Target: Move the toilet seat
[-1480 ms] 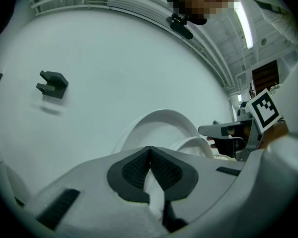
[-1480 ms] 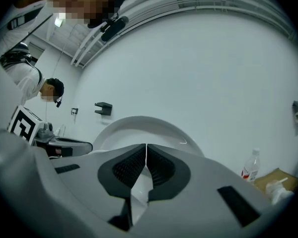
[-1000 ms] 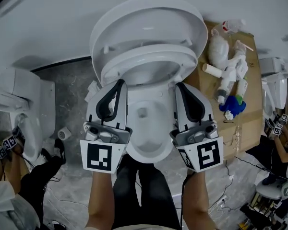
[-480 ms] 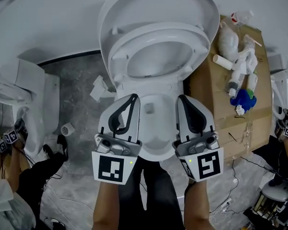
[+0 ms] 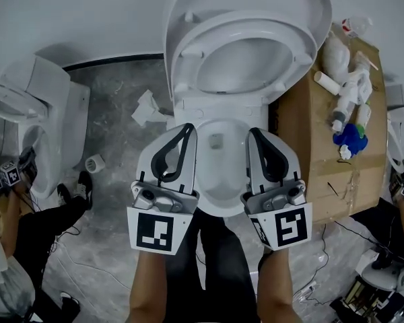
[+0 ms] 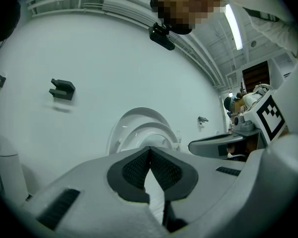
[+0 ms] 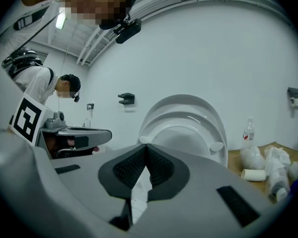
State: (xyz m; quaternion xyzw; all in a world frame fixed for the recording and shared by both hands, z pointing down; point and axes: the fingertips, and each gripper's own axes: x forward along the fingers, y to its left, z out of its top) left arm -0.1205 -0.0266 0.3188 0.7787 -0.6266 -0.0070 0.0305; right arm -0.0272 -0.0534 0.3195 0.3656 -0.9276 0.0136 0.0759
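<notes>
The white toilet seat stands raised, leaning back on the lifted lid against the wall. The open bowl lies below it. My left gripper and right gripper hover side by side over the bowl's rim, short of the seat. Both are shut with nothing between the pads. In the left gripper view the closed tip points level at the seat. In the right gripper view the closed tip faces the seat and the lid behind it.
A cardboard box right of the toilet carries bottles, white rolls and a blue object. A second toilet stands at the left. Crumpled paper and a small roll lie on the grey floor. Other people stand at both sides.
Both grippers have drawn back from the seat's front edge toward the bowl's front and sunk a little. The seat stays up against the lid.
</notes>
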